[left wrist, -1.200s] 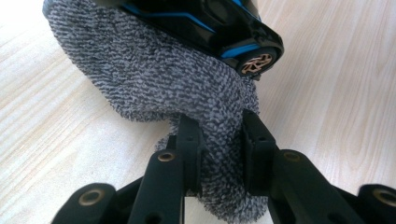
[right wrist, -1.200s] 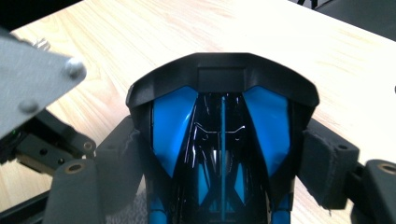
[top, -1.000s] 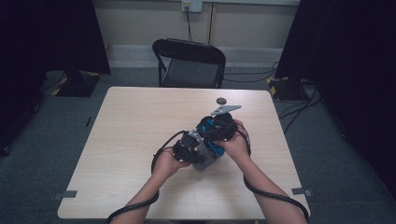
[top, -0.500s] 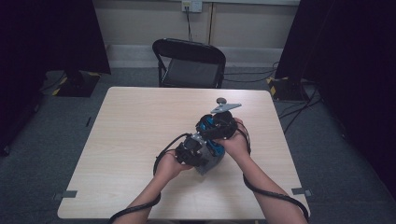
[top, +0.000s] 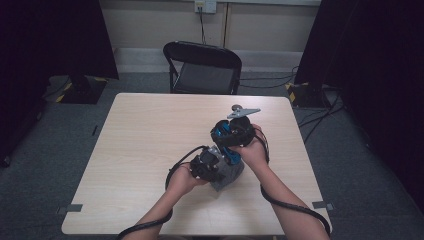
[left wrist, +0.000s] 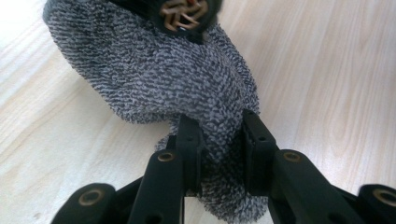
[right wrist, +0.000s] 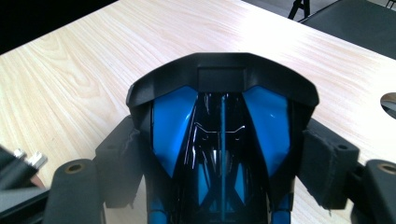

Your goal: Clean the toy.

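A grey speckled cloth (top: 228,178) (left wrist: 163,79) lies bunched on the table (top: 140,145) under both hands. My left gripper (top: 206,166) (left wrist: 219,128) is shut on a fold of it, with the fabric pinched between the two black jaws. My right gripper (top: 233,136) (right wrist: 222,158) is shut on a glossy blue and black toy-like object (top: 223,132) (right wrist: 222,116), held just above the cloth. In the left gripper view the object's dark end (left wrist: 184,11), with copper-coloured parts inside, presses into the top of the cloth.
A black folding chair (top: 202,65) stands behind the table's far edge. Black cables (top: 280,202) trail from both grippers toward the near edge. Bare wood stretches left (top: 115,165) and far of the hands.
The left gripper has slid slightly toward the near edge with the cloth. The right gripper and the blue object have stayed almost in place.
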`<state>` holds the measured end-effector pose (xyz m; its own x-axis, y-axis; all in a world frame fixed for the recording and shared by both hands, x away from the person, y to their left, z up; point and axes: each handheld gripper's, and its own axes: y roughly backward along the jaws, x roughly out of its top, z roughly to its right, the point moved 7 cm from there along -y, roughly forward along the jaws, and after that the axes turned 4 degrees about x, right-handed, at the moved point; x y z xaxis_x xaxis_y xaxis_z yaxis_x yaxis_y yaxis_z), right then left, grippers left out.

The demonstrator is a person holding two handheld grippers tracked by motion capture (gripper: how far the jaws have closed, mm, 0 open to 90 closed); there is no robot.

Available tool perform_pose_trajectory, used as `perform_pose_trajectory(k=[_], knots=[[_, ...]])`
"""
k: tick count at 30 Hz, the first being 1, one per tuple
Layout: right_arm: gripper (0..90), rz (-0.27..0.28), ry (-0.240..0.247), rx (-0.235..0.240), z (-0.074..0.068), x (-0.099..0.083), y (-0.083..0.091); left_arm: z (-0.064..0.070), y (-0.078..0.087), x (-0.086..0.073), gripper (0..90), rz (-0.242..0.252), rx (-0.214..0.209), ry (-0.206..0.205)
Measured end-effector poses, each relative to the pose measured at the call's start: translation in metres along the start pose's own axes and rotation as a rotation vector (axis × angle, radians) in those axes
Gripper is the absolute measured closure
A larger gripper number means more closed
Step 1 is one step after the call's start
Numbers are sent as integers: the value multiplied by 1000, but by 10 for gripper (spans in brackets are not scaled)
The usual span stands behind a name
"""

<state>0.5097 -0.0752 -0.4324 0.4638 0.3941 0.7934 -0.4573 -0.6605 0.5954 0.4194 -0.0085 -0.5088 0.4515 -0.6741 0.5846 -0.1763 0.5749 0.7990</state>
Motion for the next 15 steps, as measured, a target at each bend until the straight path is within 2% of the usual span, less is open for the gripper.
perform_pose_trajectory(k=[5,10,15], knots=[[257,9,0,-5,1,5,3,7,-3,2,729,-13,-17,-29],[257,21,-3,-9,3,8,6,19,-5,4,728,-22,-43,-80],[257,32,-11,-14,8,9,12,13,-3,-1,728,-29,-31,-62]])
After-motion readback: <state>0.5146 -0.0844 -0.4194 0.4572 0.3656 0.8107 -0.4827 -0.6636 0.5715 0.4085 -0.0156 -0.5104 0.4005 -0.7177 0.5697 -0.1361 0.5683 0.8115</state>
